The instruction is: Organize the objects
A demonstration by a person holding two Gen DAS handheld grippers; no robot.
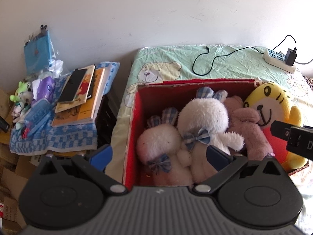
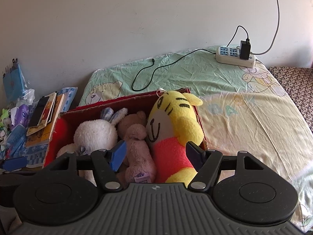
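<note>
Left tool (image 1: 159,154) wide open, nothing in it, over near-left part of red box (image 1: 130,133). Right tool (image 2: 156,154) also wide open & empty, over near-right part. Just ahead of left tool: two white bunnies (image 1: 203,117). Ahead of right tool: pink bear (image 2: 137,146) w/ yellow tiger plush (image 2: 176,121) to its right. Box sits on bed (image 2: 234,107). Further off: power strip (image 2: 234,55) at wall. Far left: books (image 1: 82,98).

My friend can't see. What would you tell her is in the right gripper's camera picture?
A red box on a bed holds a yellow tiger plush, a pink bear and a white bunny. The open right gripper hovers just in front of it.
</note>
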